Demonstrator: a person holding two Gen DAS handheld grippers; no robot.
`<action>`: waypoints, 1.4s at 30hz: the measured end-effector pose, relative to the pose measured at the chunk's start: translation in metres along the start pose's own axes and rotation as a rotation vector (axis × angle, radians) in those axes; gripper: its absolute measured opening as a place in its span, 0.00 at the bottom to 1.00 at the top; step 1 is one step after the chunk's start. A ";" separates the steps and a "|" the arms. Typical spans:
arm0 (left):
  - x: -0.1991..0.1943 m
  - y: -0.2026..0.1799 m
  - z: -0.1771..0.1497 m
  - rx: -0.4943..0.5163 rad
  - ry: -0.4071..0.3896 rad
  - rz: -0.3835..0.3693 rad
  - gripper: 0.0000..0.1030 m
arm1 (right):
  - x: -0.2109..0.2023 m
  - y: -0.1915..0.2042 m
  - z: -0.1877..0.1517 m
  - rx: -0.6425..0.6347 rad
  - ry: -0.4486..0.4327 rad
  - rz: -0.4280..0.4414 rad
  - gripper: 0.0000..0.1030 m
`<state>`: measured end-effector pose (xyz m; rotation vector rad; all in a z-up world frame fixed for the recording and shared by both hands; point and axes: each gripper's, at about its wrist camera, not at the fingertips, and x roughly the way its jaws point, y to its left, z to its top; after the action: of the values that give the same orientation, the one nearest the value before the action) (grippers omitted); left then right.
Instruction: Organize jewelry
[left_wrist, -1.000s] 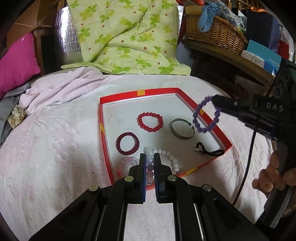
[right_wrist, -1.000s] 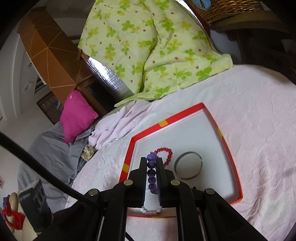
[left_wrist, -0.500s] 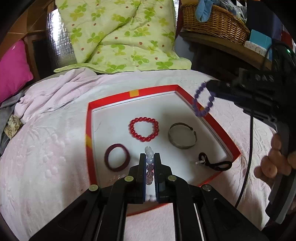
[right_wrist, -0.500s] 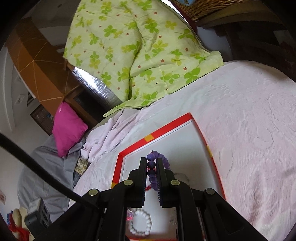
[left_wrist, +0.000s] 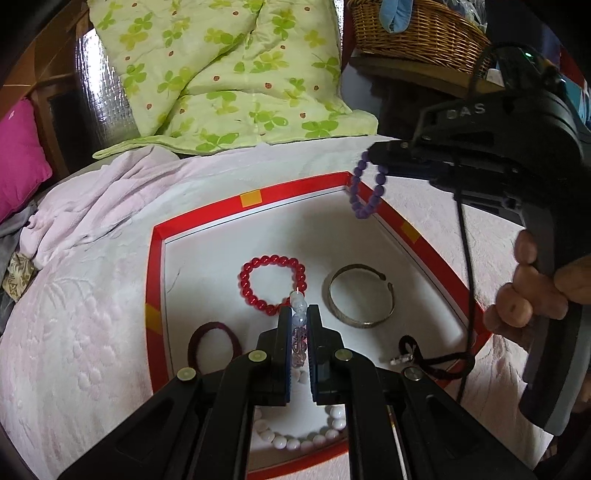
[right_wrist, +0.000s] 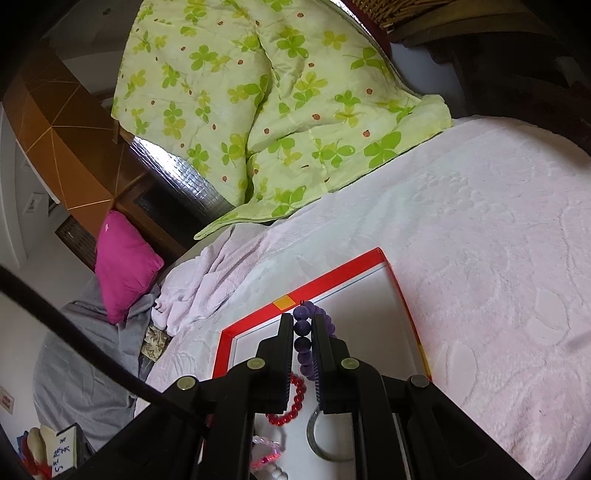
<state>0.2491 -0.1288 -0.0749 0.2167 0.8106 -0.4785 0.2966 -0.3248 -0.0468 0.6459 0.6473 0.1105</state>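
Note:
A red-rimmed white tray (left_wrist: 251, 197) lies on the pink bedspread. In it are a red bead bracelet (left_wrist: 273, 284), a silver cuff (left_wrist: 360, 295), a maroon ring (left_wrist: 214, 349), a black cord (left_wrist: 436, 360) and a white bead bracelet (left_wrist: 306, 441). My left gripper (left_wrist: 299, 314) is shut on a pale clear-bead bracelet (left_wrist: 298, 332), held above the tray. My right gripper (right_wrist: 303, 321) is shut on a purple bead bracelet (left_wrist: 365, 188), which hangs over the tray's far right corner; the bracelet also shows in the right wrist view (right_wrist: 304, 339).
A green clover quilt (left_wrist: 221, 81) lies behind the tray. A wicker basket (left_wrist: 413, 33) sits on a shelf at the back right. A pink cushion (left_wrist: 18, 158) is at the left. A crumpled pink blanket (left_wrist: 92, 195) lies left of the tray.
Both grippers have risen from the tray with their bracelets. The right gripper has moved with the purple bracelet toward the tray's far right corner.

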 end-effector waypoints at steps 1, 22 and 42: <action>0.002 0.000 0.001 0.002 0.001 -0.003 0.08 | 0.002 0.000 0.000 -0.002 0.001 -0.001 0.10; 0.004 0.004 0.003 -0.013 0.039 -0.035 0.55 | 0.032 -0.020 0.011 0.020 0.068 -0.138 0.30; -0.140 0.050 -0.059 -0.131 -0.170 0.286 0.78 | -0.146 0.073 -0.132 -0.396 -0.090 -0.246 0.69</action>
<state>0.1530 -0.0185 -0.0113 0.1647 0.6292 -0.1707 0.1087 -0.2394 -0.0073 0.1862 0.5916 -0.0202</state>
